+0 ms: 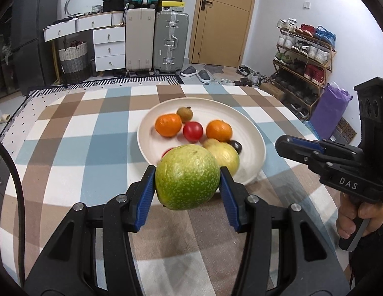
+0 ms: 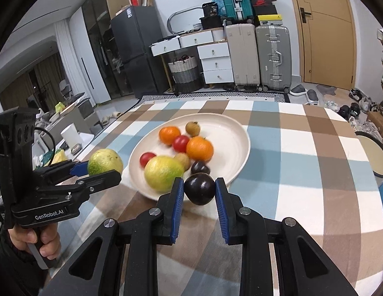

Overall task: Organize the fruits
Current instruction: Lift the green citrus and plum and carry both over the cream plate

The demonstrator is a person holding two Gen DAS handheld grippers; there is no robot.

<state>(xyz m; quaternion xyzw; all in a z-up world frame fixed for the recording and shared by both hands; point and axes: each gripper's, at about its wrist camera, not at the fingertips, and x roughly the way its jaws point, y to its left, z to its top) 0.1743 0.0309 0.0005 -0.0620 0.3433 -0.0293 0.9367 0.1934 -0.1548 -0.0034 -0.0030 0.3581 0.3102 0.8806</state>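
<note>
Fruit-laden grippers before the white plate (image 1: 259, 148). Left gripper (image 1: 187, 180), jaws spread wide, clamps a speckled green guava (image 1: 187, 176) held above the checked tablecloth (image 1: 80, 148), just short of the plate's near rim. Right gripper (image 2: 199, 191), jaws narrower, pinches a dark plum (image 2: 199, 189) at the near rim. Both loads face the plate, which lies directly ahead; the right one appears nearer to release.
</note>
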